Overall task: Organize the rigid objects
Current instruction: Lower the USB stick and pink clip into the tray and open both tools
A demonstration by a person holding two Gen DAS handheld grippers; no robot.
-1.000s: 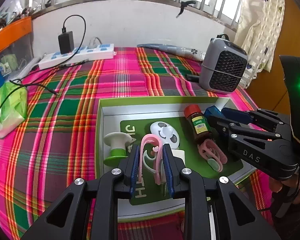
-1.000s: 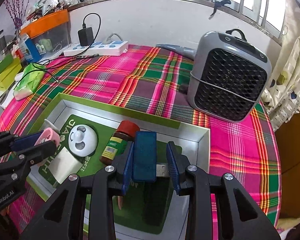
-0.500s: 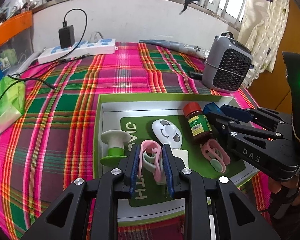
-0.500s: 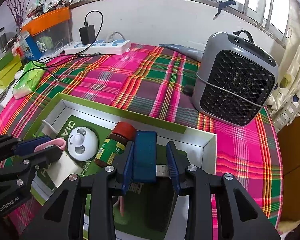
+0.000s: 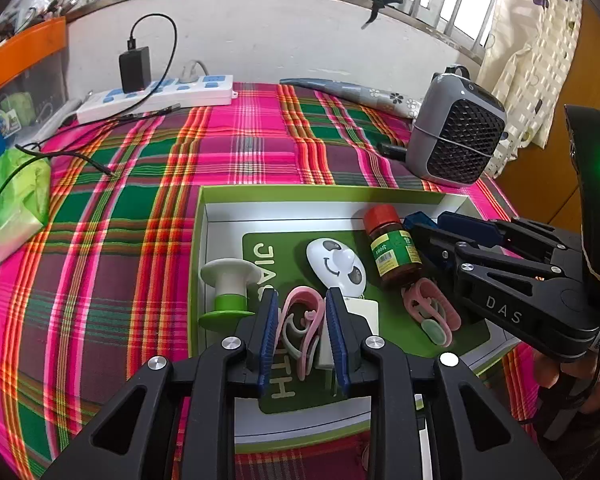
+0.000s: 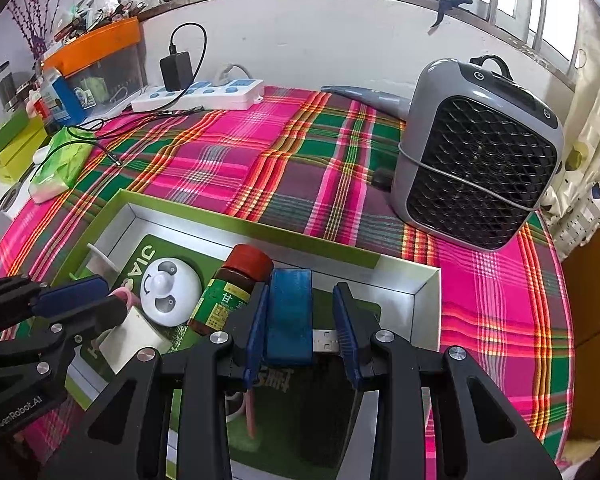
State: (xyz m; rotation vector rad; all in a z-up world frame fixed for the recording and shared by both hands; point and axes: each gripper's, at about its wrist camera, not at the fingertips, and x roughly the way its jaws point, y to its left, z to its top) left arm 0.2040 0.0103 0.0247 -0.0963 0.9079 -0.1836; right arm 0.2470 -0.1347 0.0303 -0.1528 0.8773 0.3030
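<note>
A green-rimmed box [image 5: 320, 194] on the plaid cloth holds a green-and-white spool [image 5: 228, 292], a white panda-face disc [image 5: 336, 266], a red-capped brown bottle [image 5: 392, 248], a white block [image 5: 364, 312] and a pink clip [image 5: 430, 312]. My left gripper [image 5: 302, 330] stands over the box with another pink clip [image 5: 302, 320] between its pads, the clip low in the box. My right gripper [image 6: 300, 320] has a blue USB stick [image 6: 290, 316] against its left pad with a gap to the right pad; the stick rests in the box [image 6: 400, 280] beside the bottle [image 6: 232, 292].
A grey fan heater [image 6: 476, 156] stands at the back right. A white power strip with a black charger [image 5: 156, 96] and cables lies at the back left. A green tissue pack [image 5: 16, 200] sits at the left edge. An orange-lidded bin [image 6: 96, 64] stands far left.
Both grippers have drawn back and up a little from the box. The left jaws have widened around the pink clip. The right jaws have widened, leaving a gap beside the blue stick.
</note>
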